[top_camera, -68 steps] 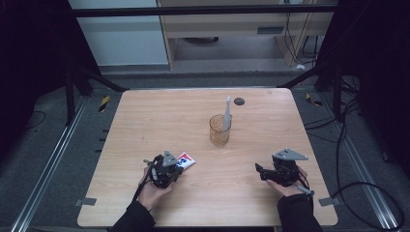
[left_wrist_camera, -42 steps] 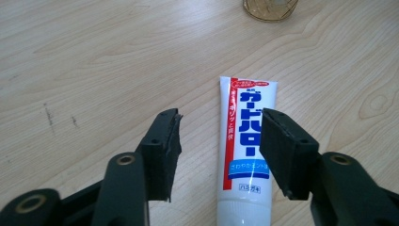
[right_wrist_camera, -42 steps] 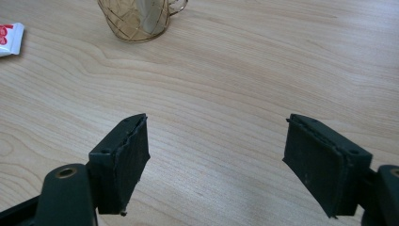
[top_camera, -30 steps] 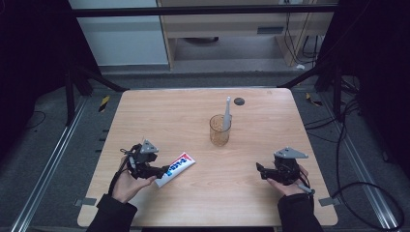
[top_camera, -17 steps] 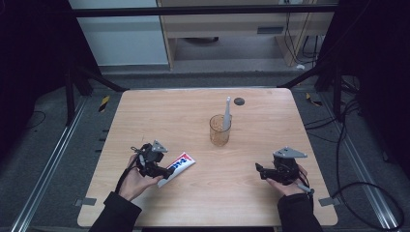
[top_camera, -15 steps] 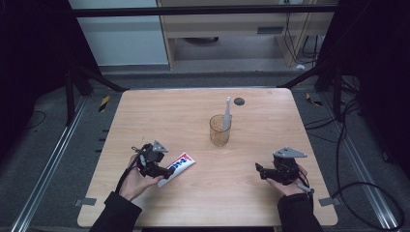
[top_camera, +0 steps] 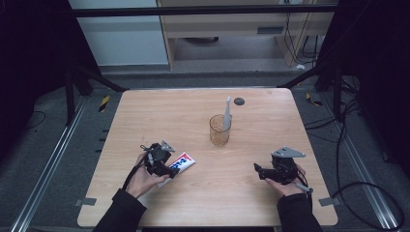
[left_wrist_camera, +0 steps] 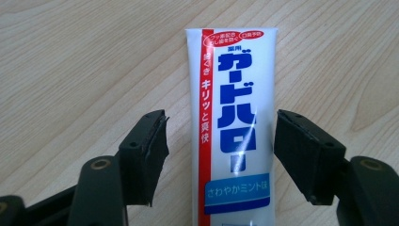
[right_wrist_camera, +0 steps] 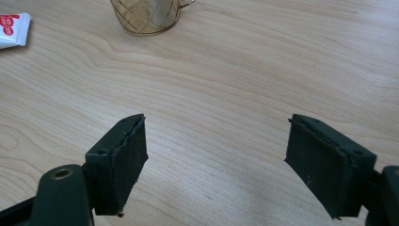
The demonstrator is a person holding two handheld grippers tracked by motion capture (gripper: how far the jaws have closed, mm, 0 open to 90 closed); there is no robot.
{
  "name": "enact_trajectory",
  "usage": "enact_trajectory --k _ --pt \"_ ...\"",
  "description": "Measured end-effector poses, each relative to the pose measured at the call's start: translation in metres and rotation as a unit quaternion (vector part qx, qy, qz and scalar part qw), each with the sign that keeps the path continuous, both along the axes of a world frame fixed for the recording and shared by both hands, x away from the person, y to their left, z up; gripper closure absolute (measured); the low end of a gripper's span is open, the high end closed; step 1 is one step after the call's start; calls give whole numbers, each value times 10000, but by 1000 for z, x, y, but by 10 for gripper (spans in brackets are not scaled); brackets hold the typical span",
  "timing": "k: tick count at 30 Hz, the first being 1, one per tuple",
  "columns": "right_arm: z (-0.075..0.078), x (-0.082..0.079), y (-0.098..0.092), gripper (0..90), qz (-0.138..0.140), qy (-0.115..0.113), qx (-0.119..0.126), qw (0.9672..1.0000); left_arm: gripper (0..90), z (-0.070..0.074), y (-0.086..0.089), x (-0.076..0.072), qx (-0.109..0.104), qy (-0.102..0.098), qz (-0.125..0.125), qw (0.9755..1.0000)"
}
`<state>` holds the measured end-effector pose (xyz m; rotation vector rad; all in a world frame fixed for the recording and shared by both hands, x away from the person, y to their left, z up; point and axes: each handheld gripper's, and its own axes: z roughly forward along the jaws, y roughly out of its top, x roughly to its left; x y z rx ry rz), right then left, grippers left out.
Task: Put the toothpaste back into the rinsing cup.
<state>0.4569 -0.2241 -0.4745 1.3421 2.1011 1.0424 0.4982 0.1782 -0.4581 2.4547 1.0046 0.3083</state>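
On the light wooden table (top_camera: 145,116), the white toothpaste tube with blue and red lettering (left_wrist_camera: 234,127) lies flat between the spread jaws of the left gripper (left_wrist_camera: 221,155), with a gap on each side. The right gripper (right_wrist_camera: 216,160), well apart at the table's near right, is released too, over bare wood. A grey toothbrush (top_camera: 226,112) stands in the amber glass cup (top_camera: 219,130) mid-table.

A light wooden table (top_camera: 145,111) stands on a grey floor (top_camera: 48,145), with a small dark round disc (top_camera: 239,101) near its far edge and grey tape patches (top_camera: 85,201) at its near corners. Black cables (top_camera: 358,193) trail over the floor to the right, a metal rail (top_camera: 43,183) runs along the left, and a yellow-and-black striped marker (top_camera: 104,103) lies off the far left corner. Behind – past a black frame bar (top_camera: 193,10) – are a pale wooden cabinet (top_camera: 232,24) and a white panel (top_camera: 125,38).
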Motion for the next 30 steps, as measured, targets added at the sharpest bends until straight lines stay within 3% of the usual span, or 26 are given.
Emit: enact_trajectory --k 4,11,23,30 --pt "-1 1 2 210 19 30 -16 10000 366 -4 -4 5 73 195 -74 9998" --pt "-1 2 3 210 34 68 -22 10000 389 -4 -12 9 214 244 -161 9993" --pt "-3 3 5 210 59 97 -95 9999 405 -6 -19 24 306 672 -268 9969" --pt "-3 3 5 210 58 99 -97 9999 400 -11 -22 25 421 717 -302 9961"
